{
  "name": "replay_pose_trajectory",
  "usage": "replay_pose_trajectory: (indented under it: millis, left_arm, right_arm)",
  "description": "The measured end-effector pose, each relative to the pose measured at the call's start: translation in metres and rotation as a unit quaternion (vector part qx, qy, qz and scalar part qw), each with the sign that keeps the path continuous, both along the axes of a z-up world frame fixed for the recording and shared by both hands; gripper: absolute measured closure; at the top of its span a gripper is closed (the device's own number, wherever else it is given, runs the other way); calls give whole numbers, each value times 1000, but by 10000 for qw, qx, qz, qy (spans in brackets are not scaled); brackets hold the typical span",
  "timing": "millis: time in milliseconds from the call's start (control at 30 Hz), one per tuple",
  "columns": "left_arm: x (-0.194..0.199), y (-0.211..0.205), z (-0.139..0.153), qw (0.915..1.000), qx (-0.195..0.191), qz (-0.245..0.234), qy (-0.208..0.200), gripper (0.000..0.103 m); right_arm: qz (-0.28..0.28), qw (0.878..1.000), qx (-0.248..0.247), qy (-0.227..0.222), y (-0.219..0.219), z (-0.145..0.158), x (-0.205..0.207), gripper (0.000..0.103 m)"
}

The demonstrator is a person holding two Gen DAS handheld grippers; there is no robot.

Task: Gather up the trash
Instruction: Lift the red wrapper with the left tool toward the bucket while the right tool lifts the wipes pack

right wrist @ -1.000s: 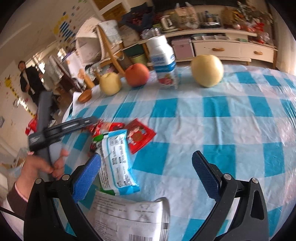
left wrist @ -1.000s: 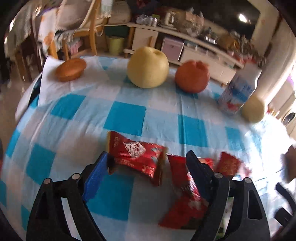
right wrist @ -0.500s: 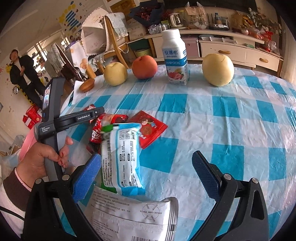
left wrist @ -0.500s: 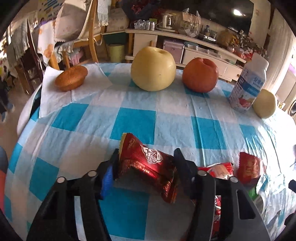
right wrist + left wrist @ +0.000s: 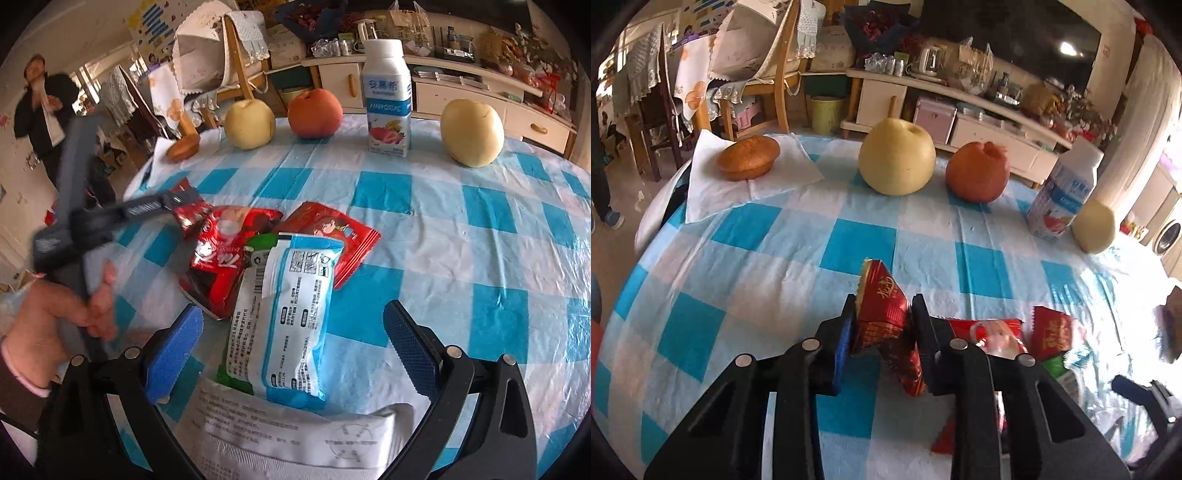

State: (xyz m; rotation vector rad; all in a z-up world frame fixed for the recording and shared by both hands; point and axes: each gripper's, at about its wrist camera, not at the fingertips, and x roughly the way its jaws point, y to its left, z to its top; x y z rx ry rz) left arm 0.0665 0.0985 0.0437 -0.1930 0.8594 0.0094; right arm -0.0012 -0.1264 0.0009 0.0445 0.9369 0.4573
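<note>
left hand-held gripper [image 5: 882, 317] clamping crumpled, shiny red wrapper [image 5: 884, 314]

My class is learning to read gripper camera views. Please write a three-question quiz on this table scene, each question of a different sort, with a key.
1. True or false: the left gripper is shut on the crumpled red foil wrapper.
2. Which thing lies between the open fingers of the right gripper? A: round brown bun; B: blue-and-white plastic snack packet; C: red-orange round fruit.
3. Fill in: the white drink bottle with a blue label stands between the red-orange round fruit and a pale yellow ____.

Key: 1 true; 2 B; 3 pear.
</note>
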Motion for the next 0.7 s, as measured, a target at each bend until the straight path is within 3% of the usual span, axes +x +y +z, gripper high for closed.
replay_pose_trajectory:
  millis: [67,100,133,233,367,700]
  left_arm:
    - [-5,0,0,10000,-22,8,5,72]
    - [-8,1,-1,10000,-44,10,8,73]
    - [-10,1,-2,10000,-71,17,11,73]
    - [-21,5,-2,9998,-165,58,8,73]
    - [-37,12,1,9995,-310,111,-18,74]
    - [-73,24,16,9974,-626,283,-219,74]
  right_arm:
    - [39,9998,-202,-16,8,-6,-1,15]
    - [62,9996,-283,-15,11,-8,-1,27]
    - [98,9993,-358,-23,15,-10,-1,29]
    - [191,9977,-644,-128,25,-13,-5,30]
    - [414,9923,-1091,-416,40,-15,-13,40]
    - [469,9888,-1242,-684,44,-14,-17,56]
